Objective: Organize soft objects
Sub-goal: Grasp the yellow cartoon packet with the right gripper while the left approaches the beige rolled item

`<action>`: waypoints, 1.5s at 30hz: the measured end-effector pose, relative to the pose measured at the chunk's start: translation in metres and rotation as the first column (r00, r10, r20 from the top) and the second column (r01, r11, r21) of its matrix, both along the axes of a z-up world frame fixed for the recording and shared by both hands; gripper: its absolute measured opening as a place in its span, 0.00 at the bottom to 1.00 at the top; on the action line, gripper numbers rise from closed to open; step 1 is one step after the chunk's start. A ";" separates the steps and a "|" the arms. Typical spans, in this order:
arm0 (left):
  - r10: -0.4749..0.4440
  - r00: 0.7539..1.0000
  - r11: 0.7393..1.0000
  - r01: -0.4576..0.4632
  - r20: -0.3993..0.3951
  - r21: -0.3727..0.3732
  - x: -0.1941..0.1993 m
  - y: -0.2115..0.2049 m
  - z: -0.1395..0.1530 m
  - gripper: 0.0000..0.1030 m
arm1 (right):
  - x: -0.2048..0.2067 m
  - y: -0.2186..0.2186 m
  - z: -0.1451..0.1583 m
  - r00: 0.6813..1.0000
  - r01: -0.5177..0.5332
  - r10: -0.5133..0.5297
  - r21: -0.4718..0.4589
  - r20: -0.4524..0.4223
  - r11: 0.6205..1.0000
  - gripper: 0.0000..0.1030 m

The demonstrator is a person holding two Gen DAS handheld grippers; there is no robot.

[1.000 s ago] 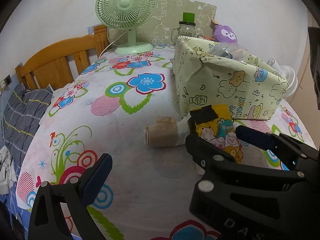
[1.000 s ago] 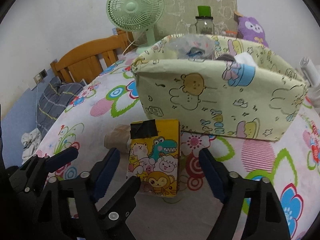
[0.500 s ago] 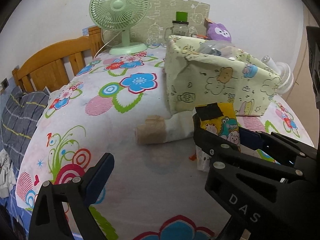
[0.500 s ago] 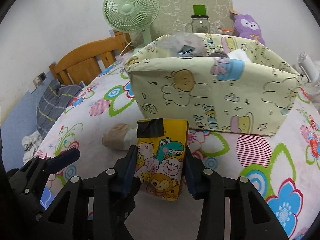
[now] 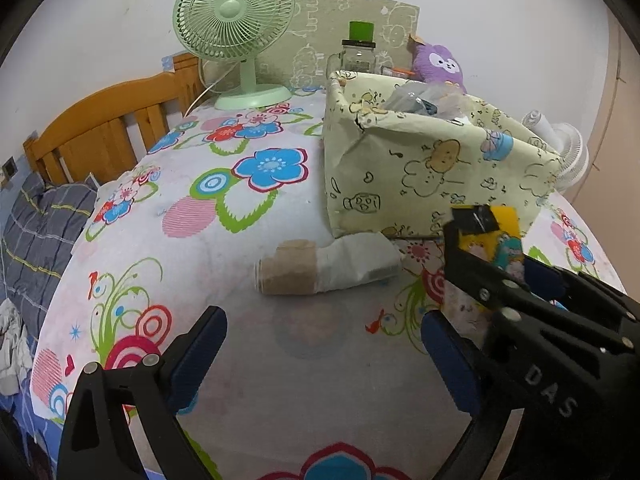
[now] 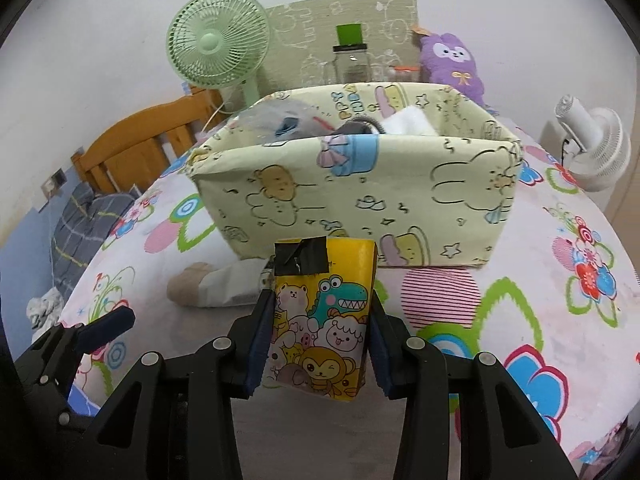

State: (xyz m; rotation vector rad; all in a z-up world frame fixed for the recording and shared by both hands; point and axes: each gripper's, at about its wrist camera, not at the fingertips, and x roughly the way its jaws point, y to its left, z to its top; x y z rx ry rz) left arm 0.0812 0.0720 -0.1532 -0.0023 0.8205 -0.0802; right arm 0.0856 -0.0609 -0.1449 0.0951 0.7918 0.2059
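Note:
My right gripper (image 6: 320,344) is shut on a yellow cartoon-print tissue pack (image 6: 320,320) with black tape at its top, held just above the floral table in front of the pale green fabric storage box (image 6: 360,200). The box holds several soft items. In the left wrist view the pack (image 5: 506,236) and right gripper (image 5: 532,280) show at the right, beside the box (image 5: 420,168). A rolled beige and white sock (image 5: 324,266) lies on the cloth ahead of my left gripper (image 5: 320,344), which is open and empty. The sock (image 6: 216,286) also shows left of the pack.
A green desk fan (image 5: 236,36), a glass jar with a green lid (image 5: 358,52) and a purple plush toy (image 5: 438,62) stand behind the box. A white fan (image 6: 596,148) is at the right edge. A wooden bed frame (image 5: 100,132) and bedding lie left.
My right gripper closed on the tissue pack and lifted it slightly. The left gripper drew back a little, still open.

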 end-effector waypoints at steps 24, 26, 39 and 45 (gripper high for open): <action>-0.094 0.994 0.995 0.096 -0.054 0.030 0.047 -0.010 -0.017 0.95 | 0.019 -0.004 -0.009 0.993 0.092 -0.091 0.003 -0.076 0.996 0.45; -0.104 0.992 0.994 0.106 -0.074 0.022 0.051 -0.012 -0.019 0.95 | 0.021 -0.005 -0.010 0.992 0.094 -0.093 0.008 -0.082 0.996 0.45; -0.145 0.988 0.989 0.146 -0.050 0.024 0.044 -0.022 -0.015 0.69 | 0.022 -0.005 -0.012 0.993 0.080 -0.079 0.013 -0.090 0.997 0.45; -0.146 0.988 0.989 0.147 -0.048 0.023 0.038 -0.027 -0.013 0.57 | 0.018 -0.008 -0.011 0.993 0.080 -0.078 0.013 -0.089 0.997 0.45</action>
